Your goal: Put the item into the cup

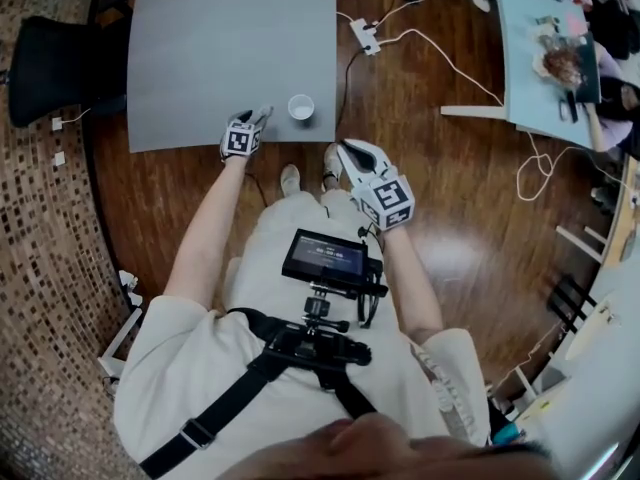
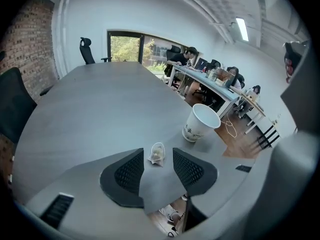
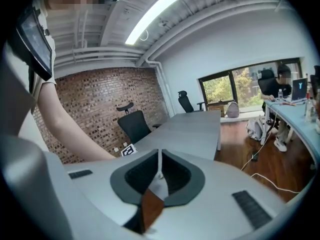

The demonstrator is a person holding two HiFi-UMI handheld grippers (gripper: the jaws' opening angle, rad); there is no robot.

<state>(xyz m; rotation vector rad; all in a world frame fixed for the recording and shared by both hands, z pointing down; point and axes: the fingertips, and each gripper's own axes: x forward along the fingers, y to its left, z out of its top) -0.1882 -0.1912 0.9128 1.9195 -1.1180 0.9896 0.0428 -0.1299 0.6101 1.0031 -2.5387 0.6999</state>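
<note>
Jaws of left gripper [image 2: 158, 152] stand apart around item [image 2: 157, 154] lying lengthwise between them.

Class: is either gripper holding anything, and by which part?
Nothing is held. The left gripper straddles the item on the table, jaws open; the right gripper is shut and empty.

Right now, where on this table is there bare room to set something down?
The grey table is bare nearly everywhere, from the black chair side across to the far edge. Only the near right corner is busy: the cup stands there, beside the small wrapped item between the open left gripper's jaws.
</note>
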